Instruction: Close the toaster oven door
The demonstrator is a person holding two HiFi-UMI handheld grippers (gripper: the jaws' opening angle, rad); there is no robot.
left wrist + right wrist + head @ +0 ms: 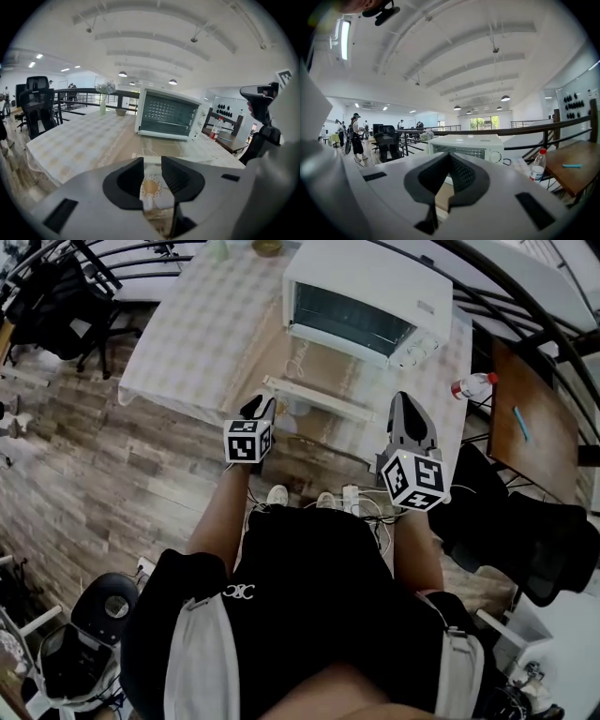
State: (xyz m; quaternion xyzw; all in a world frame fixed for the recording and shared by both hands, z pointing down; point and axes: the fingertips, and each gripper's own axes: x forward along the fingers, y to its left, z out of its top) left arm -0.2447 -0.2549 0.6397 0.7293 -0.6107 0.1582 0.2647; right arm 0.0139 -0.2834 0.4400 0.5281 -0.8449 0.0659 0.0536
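The white toaster oven (367, 302) stands at the back of the table, and its door (319, 397) hangs open, folded down flat toward me. My left gripper (262, 412) sits just before the door's left end, its jaws open. In the left gripper view the door's white front edge (151, 162) lies across the gap between the open fingers (133, 176), which do not press on it. My right gripper (411, 420) hovers in front of the door's right end with its jaws shut and empty; in its own view its tips (449, 155) meet below the oven (471, 146).
A checked cloth covers the table (187, 334). A plastic bottle (472, 386) stands at its right corner beside a brown side table (530, 418). A black railing (525, 296) curves behind the table. Black office chairs (56, 306) stand at far left. Cables lie on the floor by my feet.
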